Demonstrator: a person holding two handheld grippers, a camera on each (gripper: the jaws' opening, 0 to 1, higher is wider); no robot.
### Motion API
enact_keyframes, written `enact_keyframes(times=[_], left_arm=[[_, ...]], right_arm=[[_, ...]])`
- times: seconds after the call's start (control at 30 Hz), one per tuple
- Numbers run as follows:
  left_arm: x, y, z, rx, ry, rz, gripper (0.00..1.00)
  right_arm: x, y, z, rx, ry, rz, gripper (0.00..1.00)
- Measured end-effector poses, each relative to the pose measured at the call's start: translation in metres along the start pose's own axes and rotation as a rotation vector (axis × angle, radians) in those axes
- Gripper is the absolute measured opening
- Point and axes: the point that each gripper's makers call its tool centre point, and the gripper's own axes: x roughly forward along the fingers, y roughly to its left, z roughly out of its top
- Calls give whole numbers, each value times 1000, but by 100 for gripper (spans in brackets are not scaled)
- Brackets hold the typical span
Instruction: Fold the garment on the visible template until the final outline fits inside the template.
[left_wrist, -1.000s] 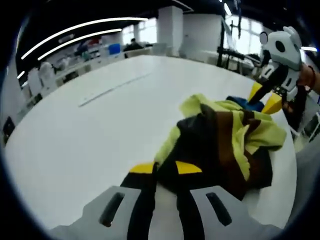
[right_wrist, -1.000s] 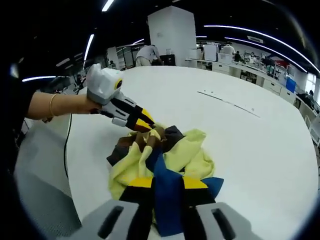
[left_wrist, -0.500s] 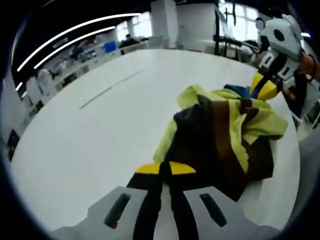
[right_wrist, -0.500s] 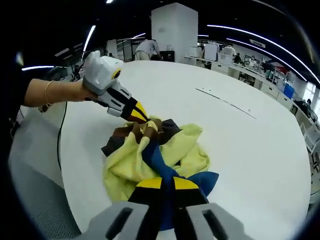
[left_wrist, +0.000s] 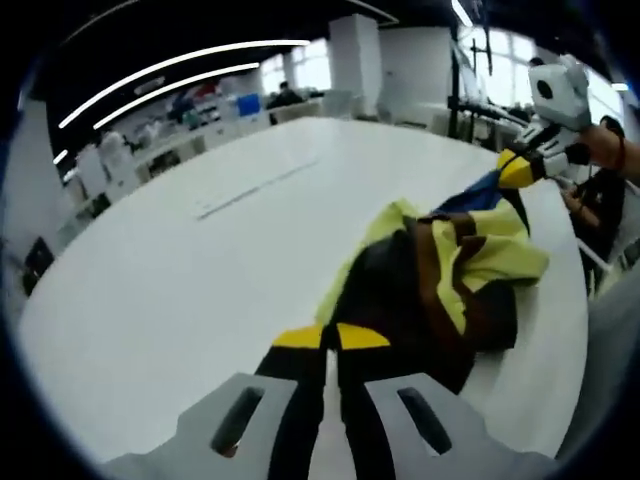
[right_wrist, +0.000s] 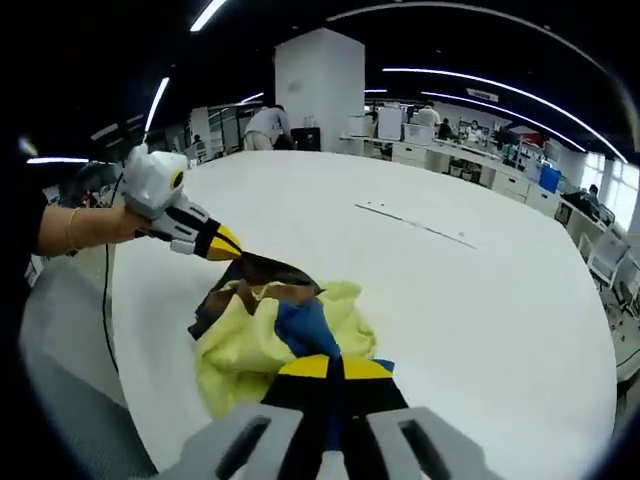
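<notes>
Now, garment (right_wrist: 270, 325) stretched between both tongs

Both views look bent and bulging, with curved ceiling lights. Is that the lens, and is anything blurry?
Lens, probably: in the left gripper view the table edge bows and ceiling strips arc; the garment looks soft. In the right gripper view the garment is sharper, the left gripper clear, and far desks are small and hazy.

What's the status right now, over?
Left gripper shut on garment's dark edge. Right gripper shut on its blue part. Garment bunched, stretched between them over white table. No template outline discernible; nothing in the way.
</notes>
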Motion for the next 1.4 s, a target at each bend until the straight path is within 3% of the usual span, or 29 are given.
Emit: enact_keyframes(times=[0.23,0.5,0.73,1.0,1.17,1.4], left_arm=[[-21,11,15,-10,-51,50,0],[-40,39,19,-25,-69,149,0],[-50,59,11,-66,-63,199,0],[-58,83,-12,-63,5,275,0],[-65,94,-21,-80,26,310,0],[-73,107,-38,-79,78,356,0]], right_arm=[[-7,-17,7,20,-21,-25,0],[-21,-52,16,57,-45,-103,0],[-24,-67,12,70,-34,-134,0],[-33,-92,11,133,-51,-193,0],[-38,-108,2,151,-31,-241,0],[-37,-113,-16,185,11,-254,0]])
